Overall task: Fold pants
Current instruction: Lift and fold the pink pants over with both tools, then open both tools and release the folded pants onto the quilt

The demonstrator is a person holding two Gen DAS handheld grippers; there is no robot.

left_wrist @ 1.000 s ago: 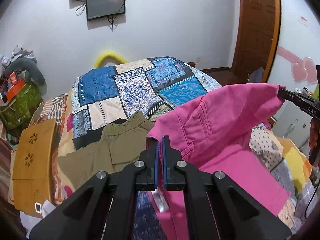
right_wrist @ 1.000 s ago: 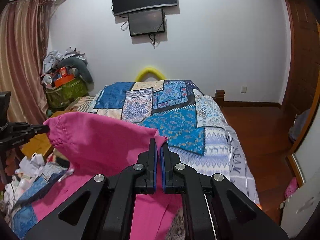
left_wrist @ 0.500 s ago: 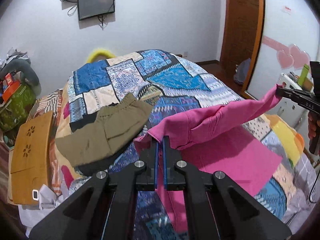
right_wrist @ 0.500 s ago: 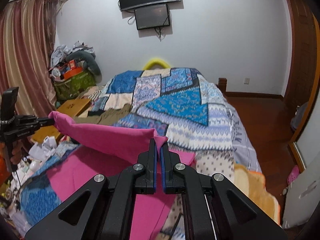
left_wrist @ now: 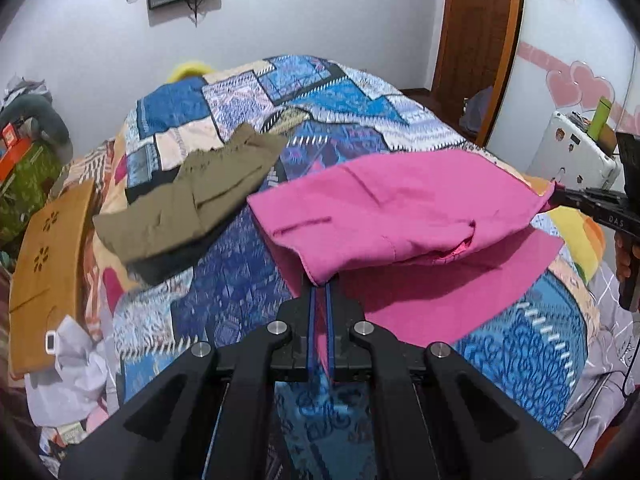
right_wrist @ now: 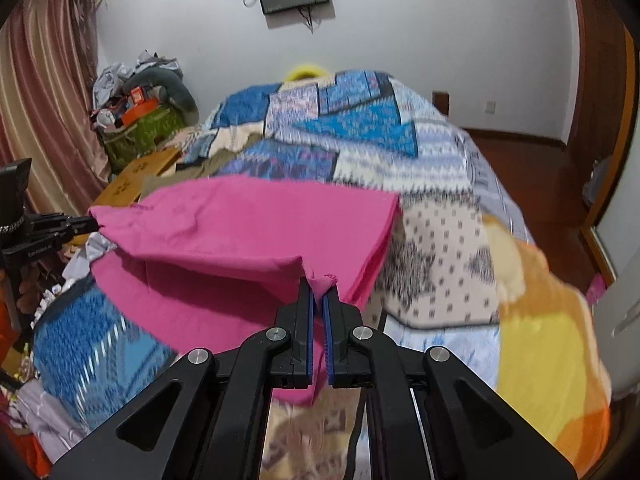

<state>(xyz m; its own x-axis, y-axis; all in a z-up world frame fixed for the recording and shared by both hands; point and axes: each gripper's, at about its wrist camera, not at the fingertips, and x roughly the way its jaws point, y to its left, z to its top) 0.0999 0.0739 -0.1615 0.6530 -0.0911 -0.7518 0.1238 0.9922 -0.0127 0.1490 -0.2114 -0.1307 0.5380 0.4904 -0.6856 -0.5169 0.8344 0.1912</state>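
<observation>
The pink pants (left_wrist: 400, 208) are folded over on themselves on the patchwork bed (left_wrist: 224, 296); their upper layer is stretched between my two grippers just above the lower layer. My left gripper (left_wrist: 320, 286) is shut on one corner of the pants. My right gripper (right_wrist: 318, 290) is shut on the opposite corner and also shows at the right edge of the left wrist view (left_wrist: 560, 194). In the right wrist view the pants (right_wrist: 248, 228) span toward the left gripper (right_wrist: 90, 224).
Folded olive-brown pants (left_wrist: 188, 200) lie on the bed to the left of the pink pants. A wooden board (left_wrist: 44, 248) leans at the bed's left side above crumpled paper (left_wrist: 76, 364). A cluttered pile (right_wrist: 140, 116) stands by the curtain. A white appliance (left_wrist: 572, 152) stands at right.
Both grippers have lowered and carried the held edge of the pink pants forward over the bed. The fabric that hung high now lies nearly flat over its lower layer.
</observation>
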